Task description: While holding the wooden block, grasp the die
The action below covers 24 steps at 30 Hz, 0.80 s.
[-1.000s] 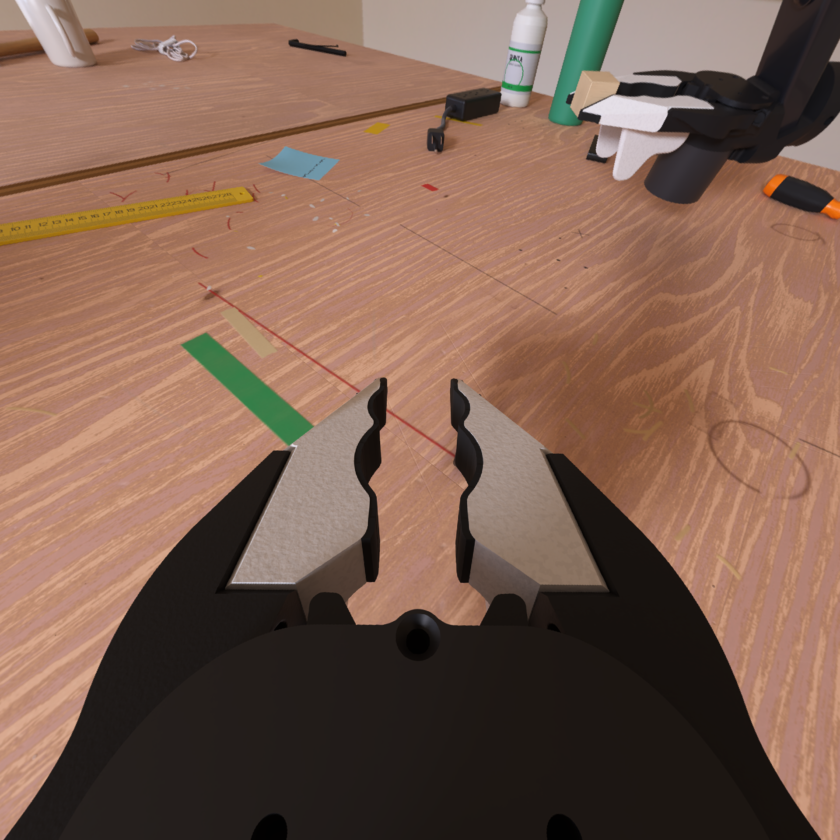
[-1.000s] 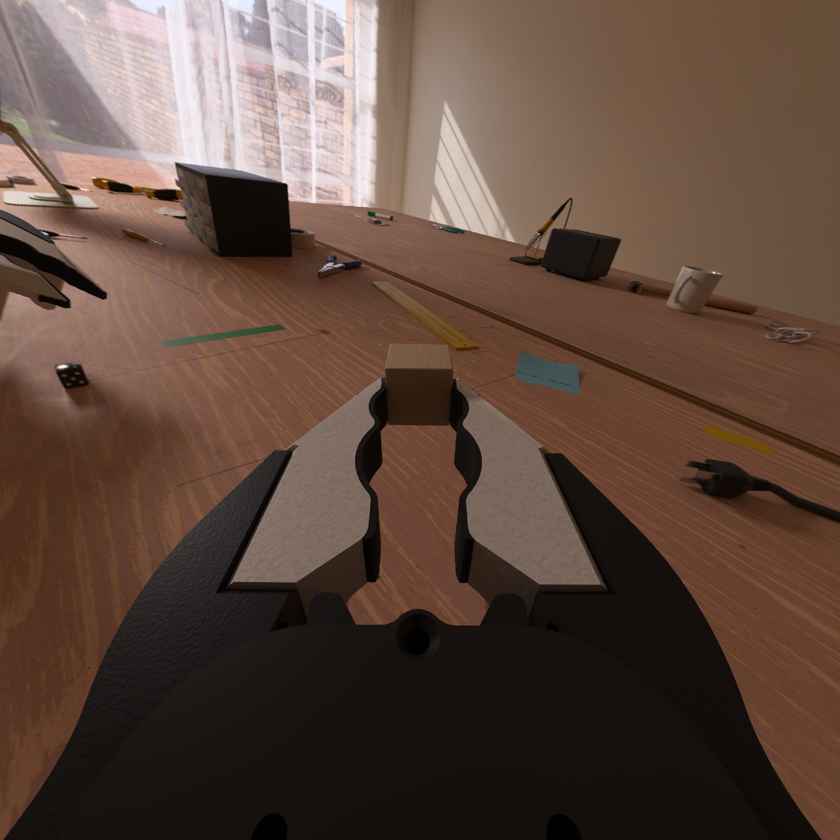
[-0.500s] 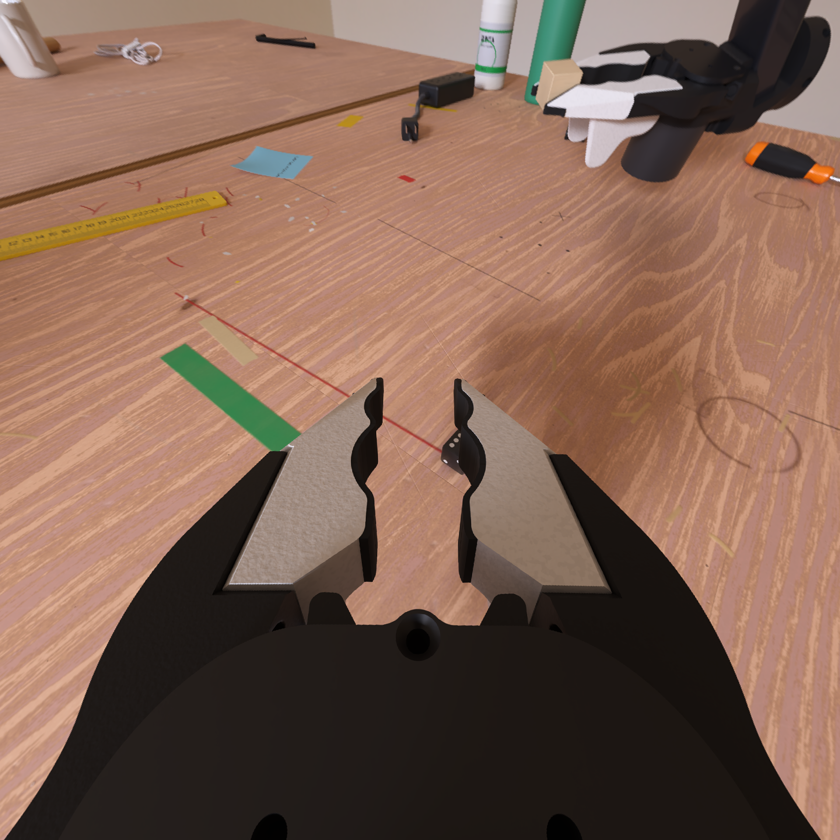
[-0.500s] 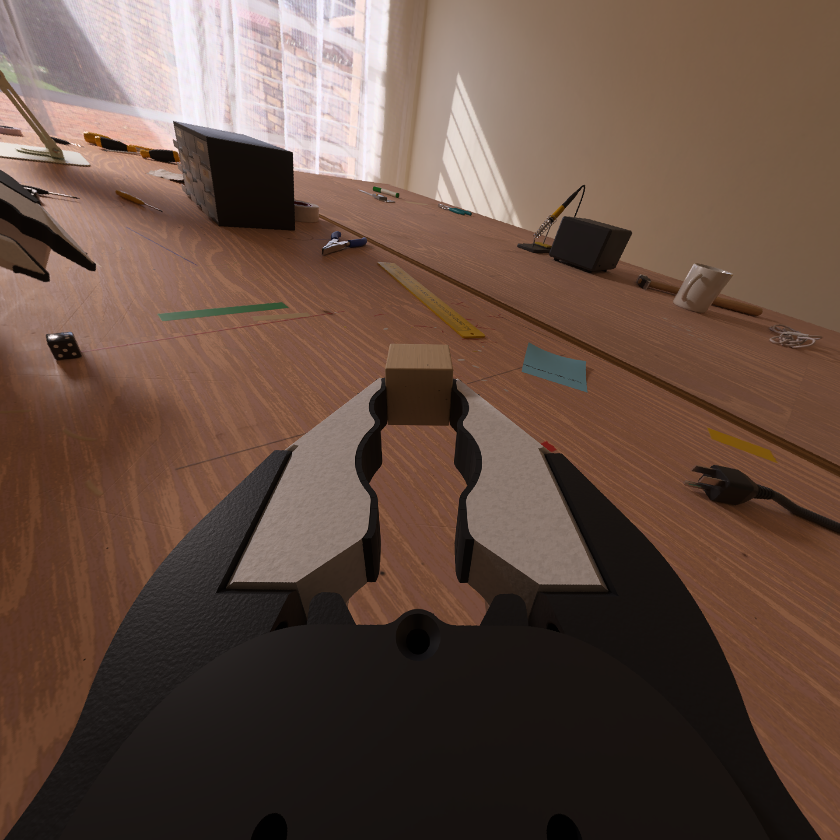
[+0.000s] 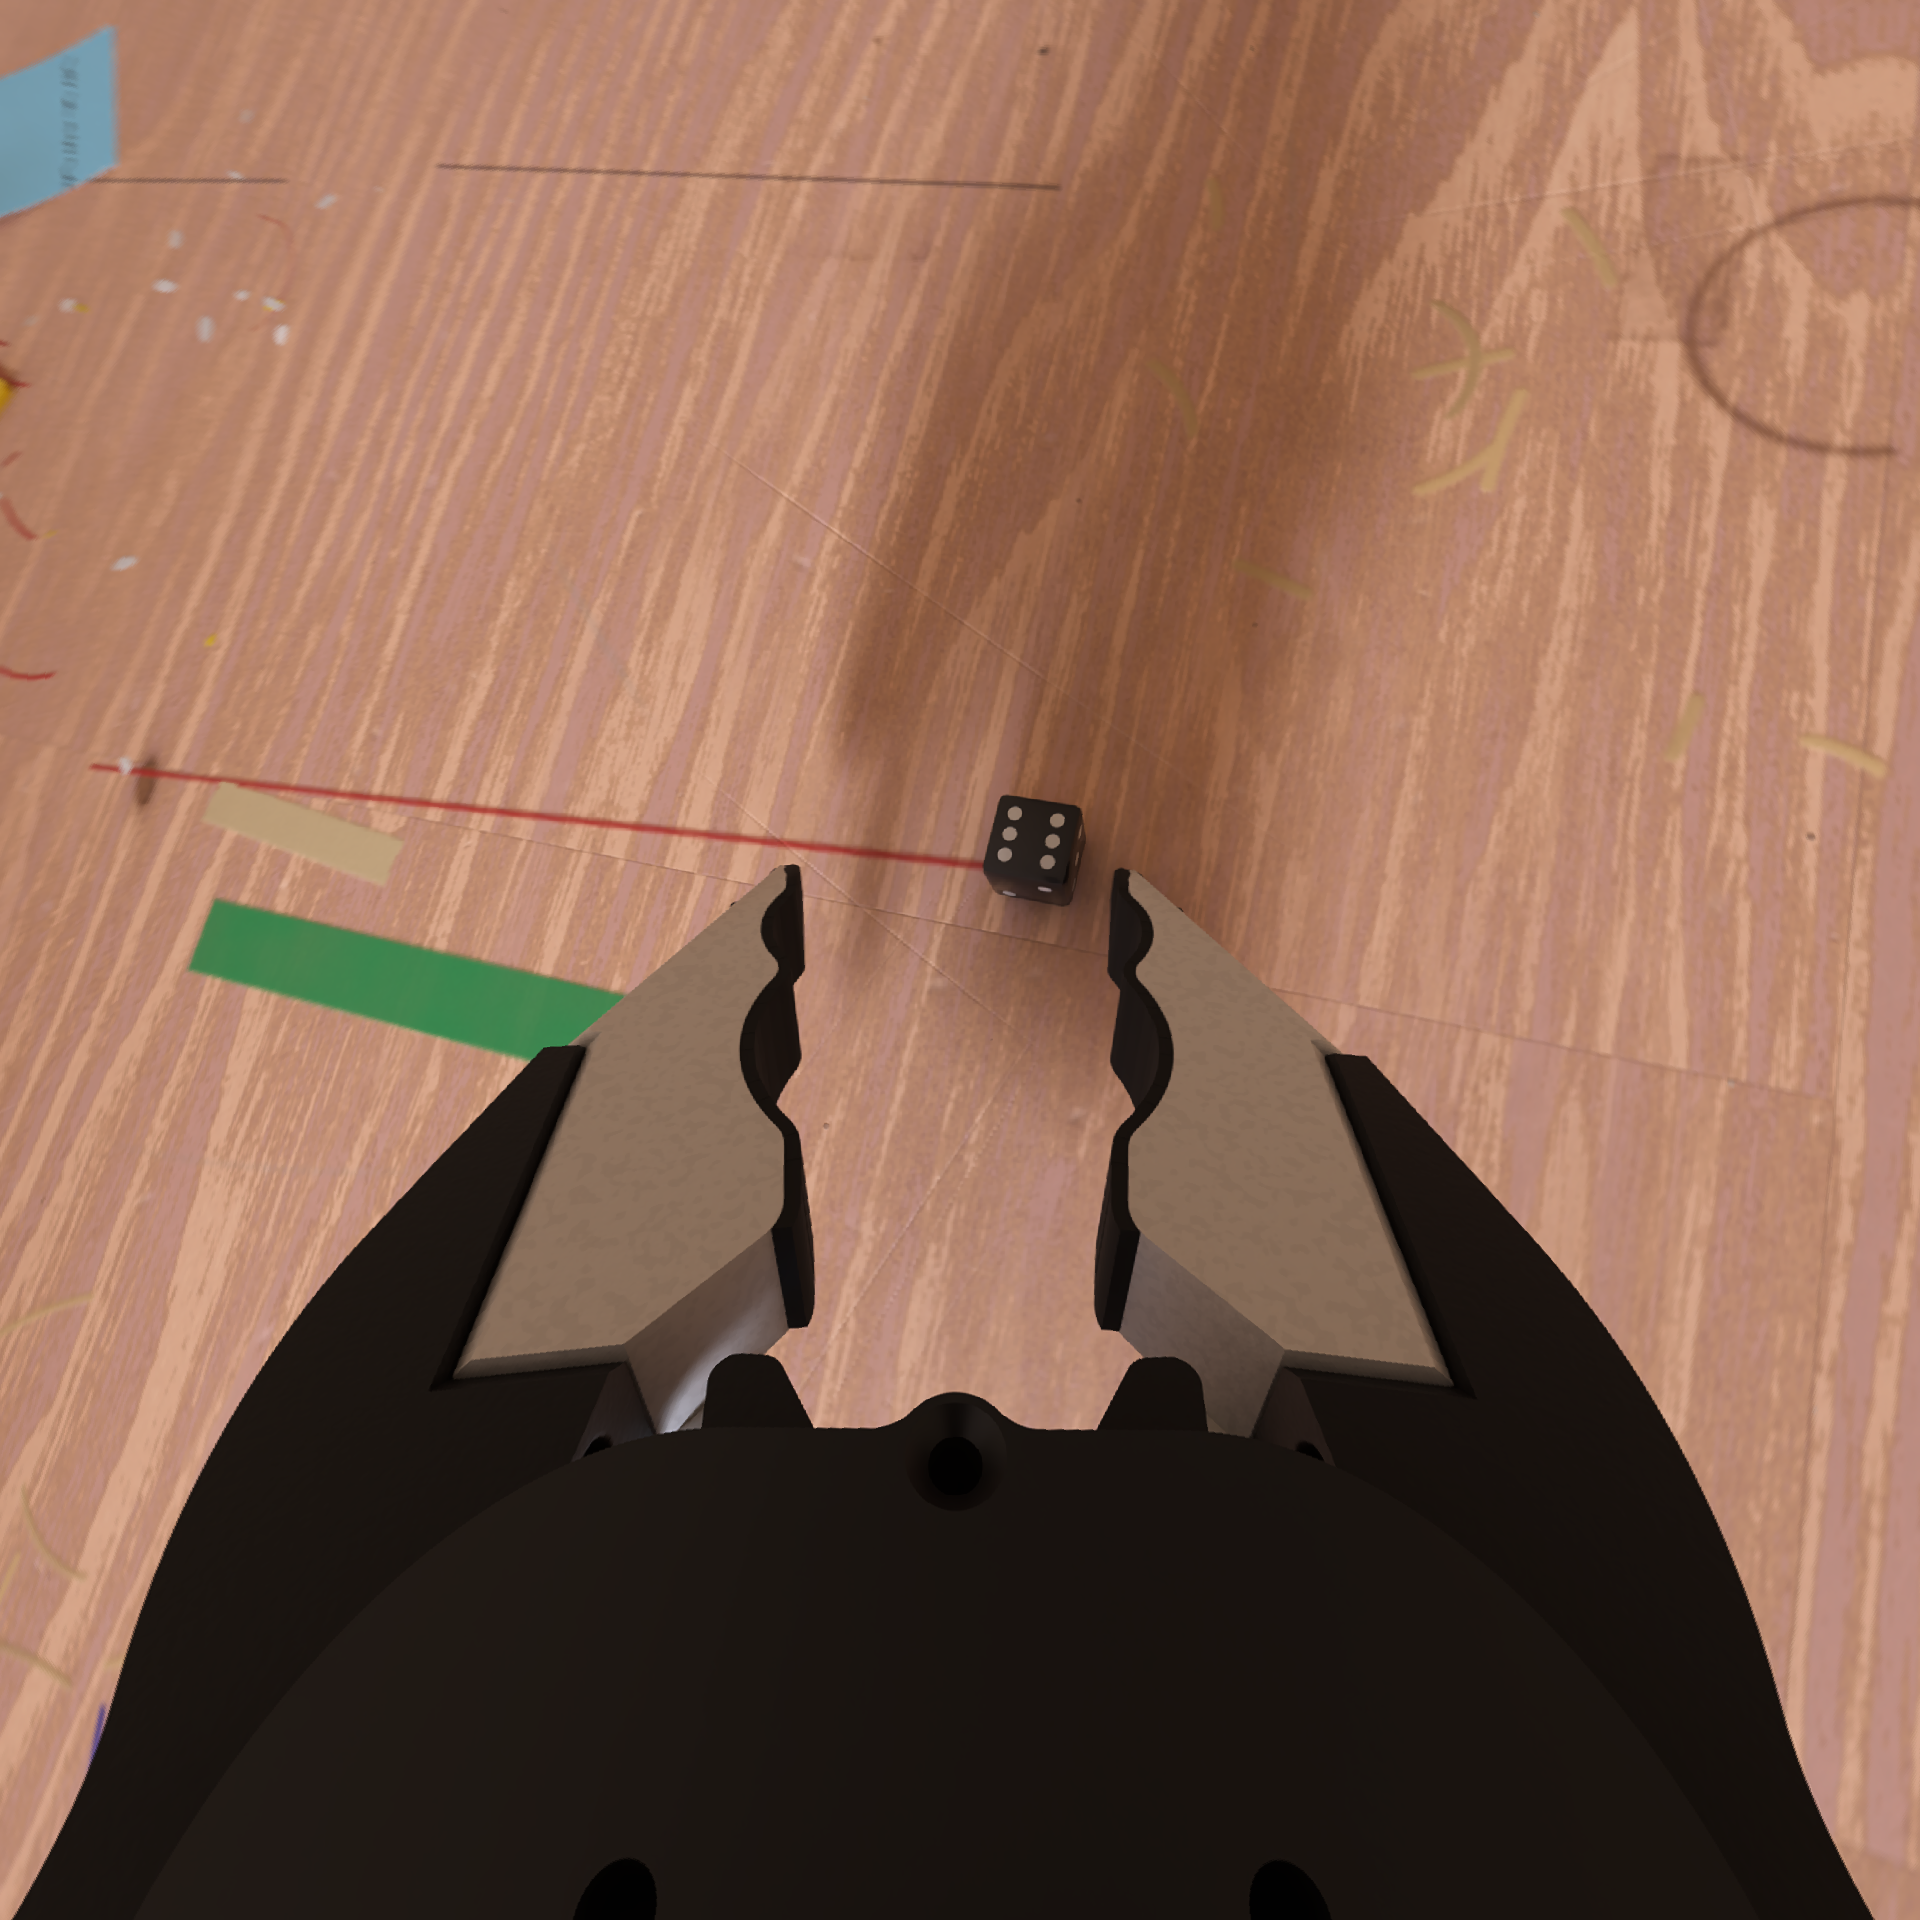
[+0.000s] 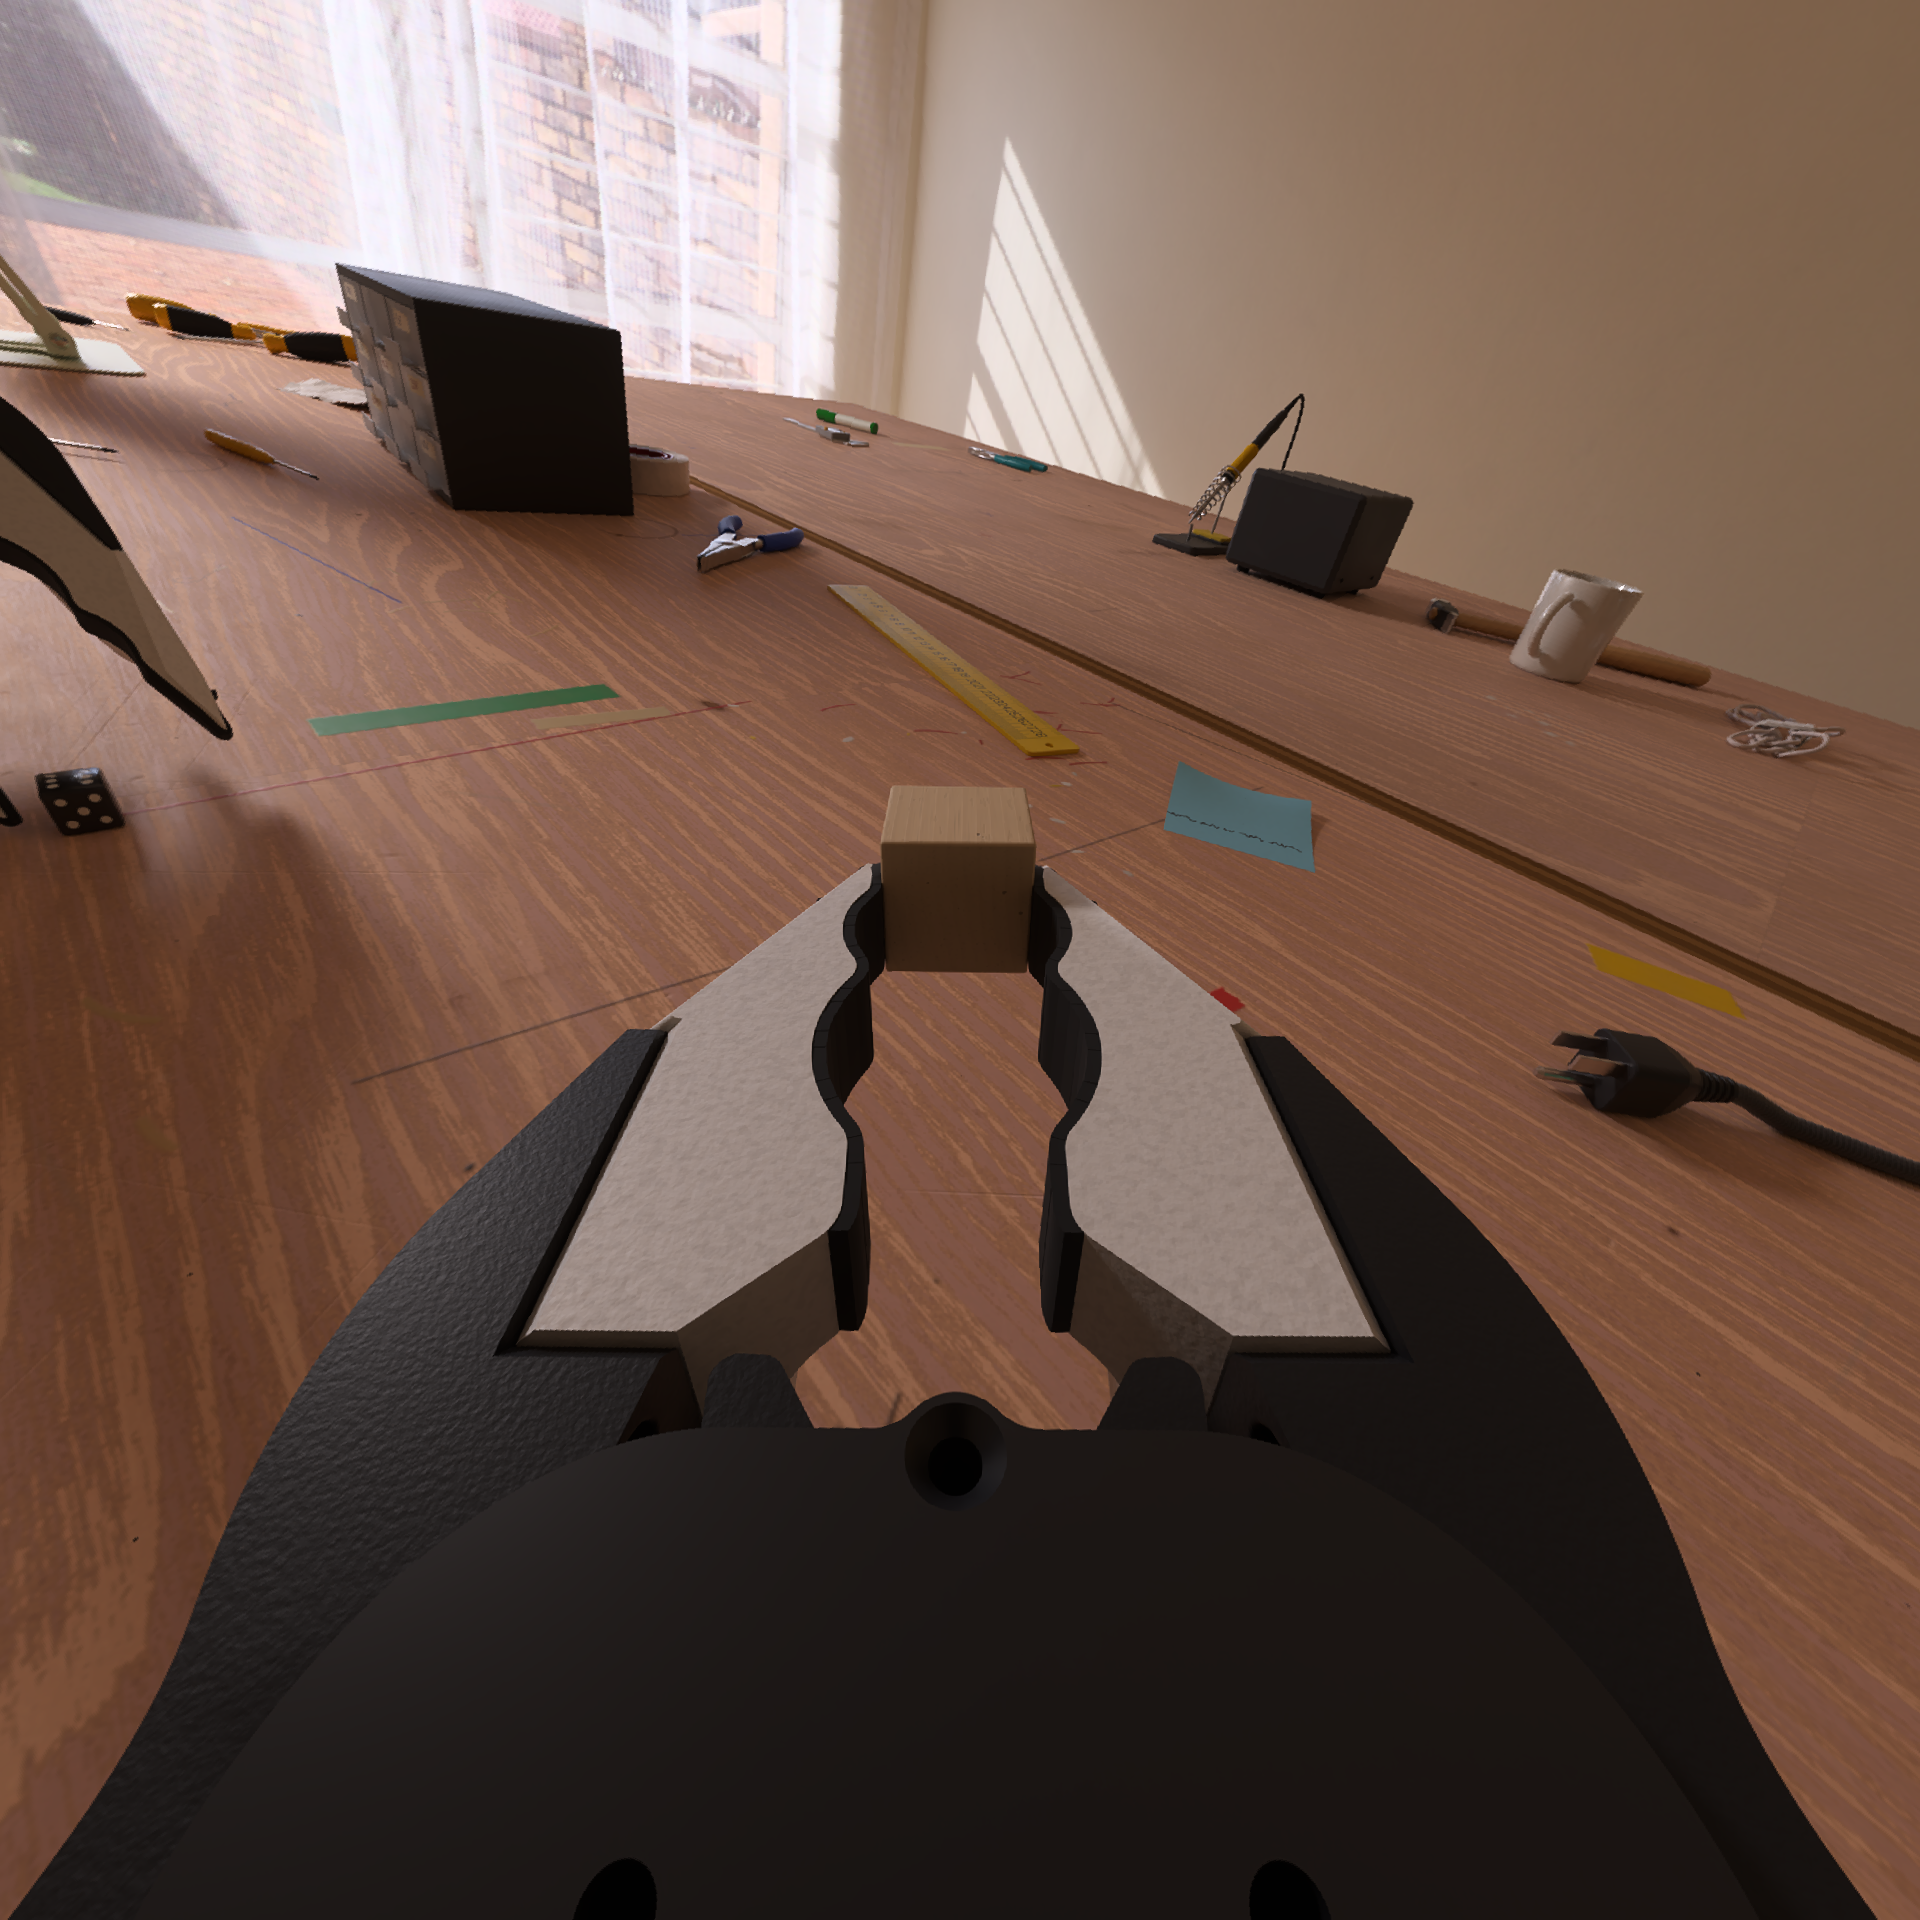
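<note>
We hold the wooden block clamped between the tips of our right gripper, above the surface. Our left gripper is spread apart and points down at the die, which lies on the surface just beyond the tips, closer to the right one. We judge the approach almost finished: next we must shift a little right, go down around the die and close.
</note>
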Each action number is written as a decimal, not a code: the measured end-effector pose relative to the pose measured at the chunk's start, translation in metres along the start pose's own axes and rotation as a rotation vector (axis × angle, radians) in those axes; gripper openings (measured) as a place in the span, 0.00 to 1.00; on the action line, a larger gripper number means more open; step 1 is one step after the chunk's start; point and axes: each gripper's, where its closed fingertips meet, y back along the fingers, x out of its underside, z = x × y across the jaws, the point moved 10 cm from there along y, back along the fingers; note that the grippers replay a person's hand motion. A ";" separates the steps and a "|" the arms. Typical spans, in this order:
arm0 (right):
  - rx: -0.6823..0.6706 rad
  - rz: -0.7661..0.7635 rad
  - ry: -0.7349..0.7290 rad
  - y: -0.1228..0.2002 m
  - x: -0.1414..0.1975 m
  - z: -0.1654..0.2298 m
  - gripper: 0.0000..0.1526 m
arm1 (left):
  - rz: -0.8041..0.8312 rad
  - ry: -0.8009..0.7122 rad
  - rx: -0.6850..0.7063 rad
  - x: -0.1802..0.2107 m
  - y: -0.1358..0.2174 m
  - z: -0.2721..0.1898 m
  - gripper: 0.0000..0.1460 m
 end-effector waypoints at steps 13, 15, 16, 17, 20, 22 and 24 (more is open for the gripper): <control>-0.002 0.025 0.065 -0.003 0.001 0.008 0.17 | 0.161 -0.088 0.189 -0.020 -0.010 0.013 0.26; -0.006 0.019 0.063 -0.002 0.000 0.008 0.17 | 0.162 -0.077 0.241 -0.019 -0.010 0.012 0.22; -0.009 0.015 0.062 -0.002 0.000 0.008 0.17 | 0.158 -0.078 0.268 -0.019 -0.012 0.011 0.15; -0.013 0.012 0.061 -0.001 0.000 0.009 0.17 | 0.149 -0.080 0.272 -0.020 -0.013 0.010 0.11; -0.025 0.006 0.061 0.000 -0.001 0.010 0.17 | 0.130 -0.060 0.294 -0.021 -0.016 0.011 0.11; -0.030 0.000 0.064 0.001 -0.001 0.011 0.17 | 0.109 -0.044 0.298 -0.020 -0.017 0.013 0.11; -0.034 -0.005 0.065 0.001 -0.002 0.012 0.17 | 0.089 -0.042 0.298 -0.020 -0.019 0.014 0.11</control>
